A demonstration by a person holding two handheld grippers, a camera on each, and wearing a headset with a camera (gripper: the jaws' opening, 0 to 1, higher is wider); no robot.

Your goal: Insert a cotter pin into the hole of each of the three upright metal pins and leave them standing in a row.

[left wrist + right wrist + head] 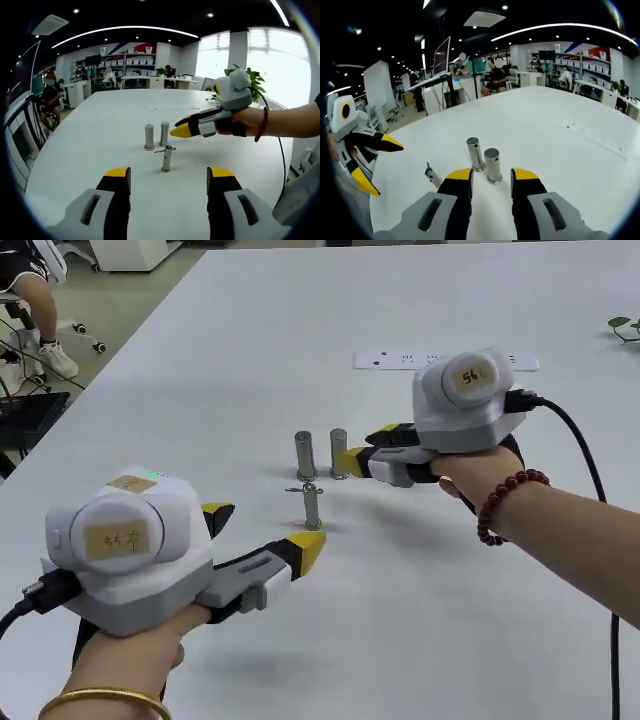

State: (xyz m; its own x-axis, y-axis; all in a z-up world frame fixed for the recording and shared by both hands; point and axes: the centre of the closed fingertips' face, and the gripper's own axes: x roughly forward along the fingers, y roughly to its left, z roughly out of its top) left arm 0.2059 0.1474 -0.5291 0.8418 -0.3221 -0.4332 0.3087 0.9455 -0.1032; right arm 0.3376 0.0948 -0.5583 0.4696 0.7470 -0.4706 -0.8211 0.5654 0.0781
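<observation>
Front pin [312,506], left rear pin [305,455], right rear pin [339,453]: bare grey metal, smooth satin finish. Cotter pin [304,488]: thin metal wire. Table [300,330]: smooth matt white. Left gripper [263,528], right gripper [367,445]: matt white plastic housings, grey plastic jaws, yellow tips. Bangle [105,702]: shiny gold metal. Bead bracelet [505,502]: glossy dark red.

Three upright metal pins [305,456], one cotter pin [300,488], one left tool [263,530], one right tool [355,458], one power strip [445,361]
</observation>
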